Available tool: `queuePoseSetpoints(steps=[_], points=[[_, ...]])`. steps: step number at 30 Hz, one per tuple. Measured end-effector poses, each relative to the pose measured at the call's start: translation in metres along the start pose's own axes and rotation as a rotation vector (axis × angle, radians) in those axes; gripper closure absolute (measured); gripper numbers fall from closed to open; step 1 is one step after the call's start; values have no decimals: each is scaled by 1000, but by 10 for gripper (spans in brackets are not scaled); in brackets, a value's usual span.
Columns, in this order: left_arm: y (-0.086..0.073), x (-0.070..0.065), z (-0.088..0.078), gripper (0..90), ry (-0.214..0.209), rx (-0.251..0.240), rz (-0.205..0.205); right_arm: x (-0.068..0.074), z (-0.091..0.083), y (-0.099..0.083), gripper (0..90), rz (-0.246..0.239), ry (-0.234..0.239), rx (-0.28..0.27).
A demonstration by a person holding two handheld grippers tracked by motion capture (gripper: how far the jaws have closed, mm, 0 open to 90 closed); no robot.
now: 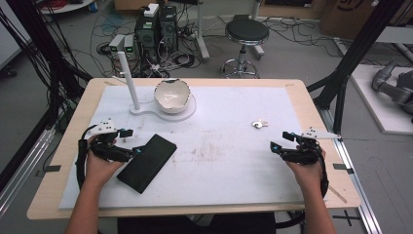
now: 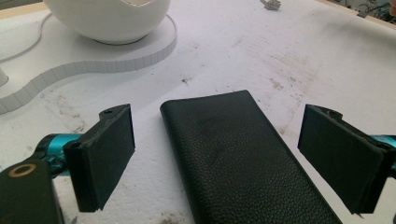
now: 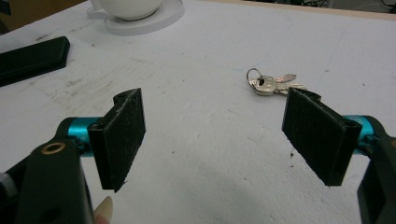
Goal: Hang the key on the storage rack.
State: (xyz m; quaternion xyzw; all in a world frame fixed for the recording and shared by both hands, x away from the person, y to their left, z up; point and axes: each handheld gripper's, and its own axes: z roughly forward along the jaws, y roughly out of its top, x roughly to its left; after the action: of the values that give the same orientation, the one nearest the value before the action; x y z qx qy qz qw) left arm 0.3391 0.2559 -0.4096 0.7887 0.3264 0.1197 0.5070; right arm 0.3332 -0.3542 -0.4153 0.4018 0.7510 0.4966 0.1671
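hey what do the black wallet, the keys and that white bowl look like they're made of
Black wallet: probably leather or faux leather, matte, given its fine pebbled grain. Keys: metal, silvery and shiny, on a thin wire ring. White bowl: looks like glazed ceramic, smooth and glossy, though hard plastic can't be ruled out.

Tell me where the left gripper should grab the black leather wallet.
Probably across the wallet's narrow width, near the end facing the left gripper. It lies flat, long and slim, and the open jaws already straddle its two long edges. Come in low along its length, then close on those edges.
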Motion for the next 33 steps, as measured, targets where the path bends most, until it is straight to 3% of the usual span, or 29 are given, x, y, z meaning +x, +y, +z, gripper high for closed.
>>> queuePoseSetpoints(steps=[6,11,16,20,27,33], points=[[0,2,2,109,-3,-6,-4,-2,1,-1,213,14,4,13],[0,1,1,109,-6,-7,-1,1,2,6,212,-2,9,51],[0,0,0,109,-14,-15,4,5,5,18,213,-36,4,52],[0,1,0,109,-7,-23,0,3,16,31,213,-58,7,79],[-1,2,-1,109,-6,-19,-1,-9,50,59,216,-85,0,160],[-1,1,1,109,-11,-14,2,-18,74,68,250,-96,-5,207]])
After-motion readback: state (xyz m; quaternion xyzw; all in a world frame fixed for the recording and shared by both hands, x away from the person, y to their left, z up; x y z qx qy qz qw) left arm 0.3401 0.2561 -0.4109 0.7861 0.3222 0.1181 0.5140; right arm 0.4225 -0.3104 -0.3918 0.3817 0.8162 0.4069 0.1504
